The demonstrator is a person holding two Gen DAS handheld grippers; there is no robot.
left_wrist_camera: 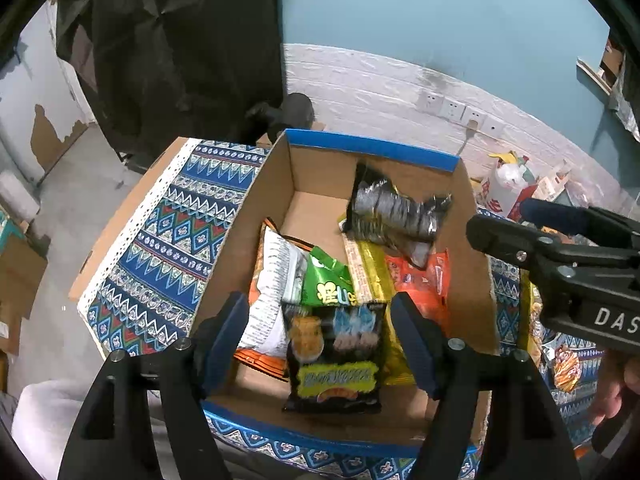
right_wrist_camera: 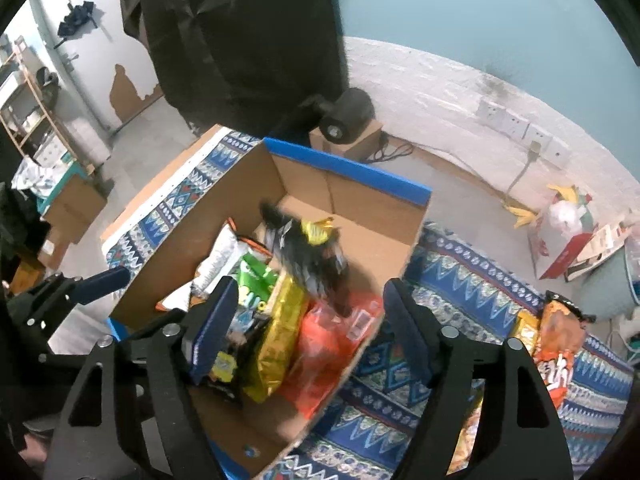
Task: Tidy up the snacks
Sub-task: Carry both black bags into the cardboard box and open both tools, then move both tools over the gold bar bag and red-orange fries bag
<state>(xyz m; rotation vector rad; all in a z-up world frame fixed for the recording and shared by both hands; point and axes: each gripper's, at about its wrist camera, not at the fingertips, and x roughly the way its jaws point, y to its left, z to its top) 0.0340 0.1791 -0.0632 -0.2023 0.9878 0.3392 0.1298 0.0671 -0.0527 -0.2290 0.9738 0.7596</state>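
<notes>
A cardboard box (left_wrist_camera: pixel 320 168) with a blue rim stands on the patterned cloth and holds several snack packs. A black and silver pack (left_wrist_camera: pixel 394 210) is blurred above the packs in the box, also in the right wrist view (right_wrist_camera: pixel 308 252). A black pack (left_wrist_camera: pixel 334 354) lies at the near end, between the open fingers of my left gripper (left_wrist_camera: pixel 320 340). My right gripper (right_wrist_camera: pixel 308 332) is open and empty over the box's right side; it shows at the right of the left wrist view (left_wrist_camera: pixel 520 224). My left gripper also shows at the left of the right wrist view (right_wrist_camera: pixel 100 280).
More snack packs (right_wrist_camera: pixel 556 344) lie on the patterned cloth (right_wrist_camera: pixel 460 292) right of the box (right_wrist_camera: pixel 348 168). A red and white bag (right_wrist_camera: pixel 564 232) and wall sockets (right_wrist_camera: pixel 516 124) are behind. A dark hanging cover (right_wrist_camera: pixel 240 40) and a black round device (right_wrist_camera: pixel 348 116) stand behind the box.
</notes>
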